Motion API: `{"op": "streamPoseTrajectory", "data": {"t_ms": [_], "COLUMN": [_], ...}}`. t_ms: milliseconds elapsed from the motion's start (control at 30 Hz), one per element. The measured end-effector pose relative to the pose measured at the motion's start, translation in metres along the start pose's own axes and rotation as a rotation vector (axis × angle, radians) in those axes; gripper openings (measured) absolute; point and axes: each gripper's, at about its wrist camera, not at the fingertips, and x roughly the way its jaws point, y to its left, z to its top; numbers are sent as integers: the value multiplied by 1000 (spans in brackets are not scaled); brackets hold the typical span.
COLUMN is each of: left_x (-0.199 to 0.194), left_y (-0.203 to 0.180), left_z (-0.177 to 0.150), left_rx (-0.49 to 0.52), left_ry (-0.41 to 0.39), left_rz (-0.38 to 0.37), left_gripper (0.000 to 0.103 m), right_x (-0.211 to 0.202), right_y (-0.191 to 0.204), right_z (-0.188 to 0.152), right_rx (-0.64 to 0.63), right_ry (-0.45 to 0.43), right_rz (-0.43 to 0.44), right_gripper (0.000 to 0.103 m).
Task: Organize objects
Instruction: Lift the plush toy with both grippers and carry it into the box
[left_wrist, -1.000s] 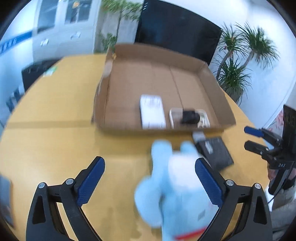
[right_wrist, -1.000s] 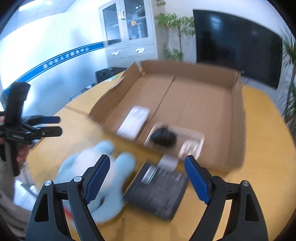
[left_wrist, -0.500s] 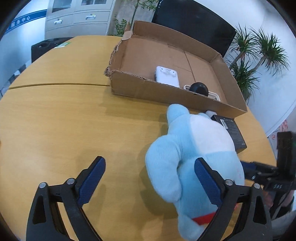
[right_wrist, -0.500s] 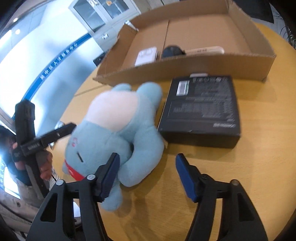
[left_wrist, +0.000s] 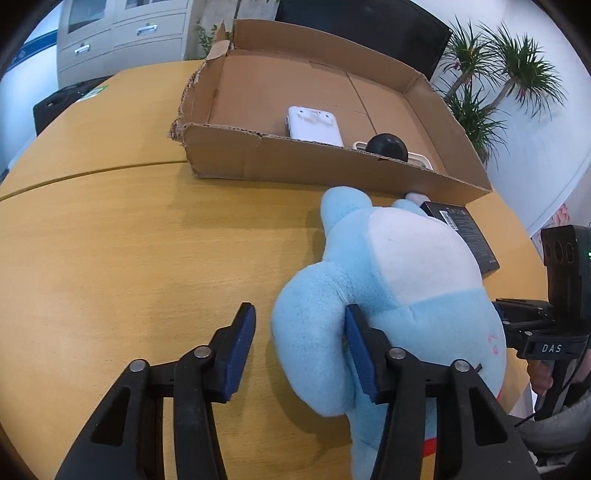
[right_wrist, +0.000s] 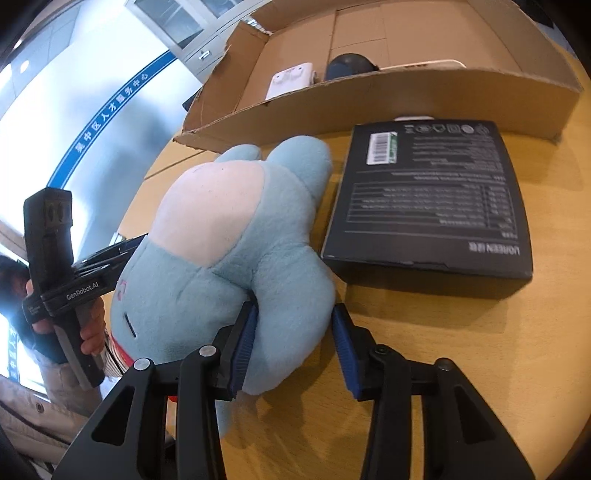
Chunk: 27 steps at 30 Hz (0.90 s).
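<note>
A light-blue plush toy (left_wrist: 399, 266) with a white belly lies on the wooden table in front of a shallow cardboard box (left_wrist: 295, 168). My left gripper (left_wrist: 300, 314) straddles one of the toy's limbs. Its jaws are closing: the right pad digs into the fabric, while a small gap shows at the left pad. My right gripper (right_wrist: 295, 308) is closing on another limb of the plush toy (right_wrist: 221, 236), and both pads touch it. A black retail box (right_wrist: 428, 199) lies flat beside the toy, against the cardboard box (right_wrist: 443, 96).
Inside the cardboard box lie a white device (left_wrist: 314, 123) and a black round object (left_wrist: 388, 146) on a clear case. A person's hand (right_wrist: 92, 332) holds the left gripper's handle. Bare tabletop (left_wrist: 129, 258) stretches left of the toy. Plants (left_wrist: 498, 74) and a cabinet stand behind.
Both grippers have come down onto the plush toy and their jaws have narrowed from wide open to close around a limb each. The toy now fills more of both views.
</note>
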Motion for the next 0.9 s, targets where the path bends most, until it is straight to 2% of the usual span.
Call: {"op": "streamPoseTrajectory", "data": {"t_ms": [167,267,367,433,467,733,867,900], "left_x": [1,2,2,2,2,1,2,1], "left_y": [0,4,5,3,2,1,8,9], "left_z": [-2,-4,-6,-7,-8,-12,-15,-17], "left_rx": [-4,-23,-25,-15,-12,-35,-63,-69], "left_ry": [19,32,40,44,47,42,33,34], "left_rz": [9,29,30,14,-3,4,13,3], "left_gripper": [41,53,53,43,35,32,49,49], "right_x": [6,8,10,11,11,12,12,12], "right_y": [1,-1,-2,-1,-1,11,10,8], "right_z": [3,4,5,7,7,8,8,8], "right_rx": [-4,-1,-5,-12,-15,-81,-77,-69], "right_ry": [16,20,25,27,26,14,11,9], "right_rz": [6,15,22,18,17,-37,-39,-36], "right_gripper": [38,36,36,34,33,29,30,30]}}
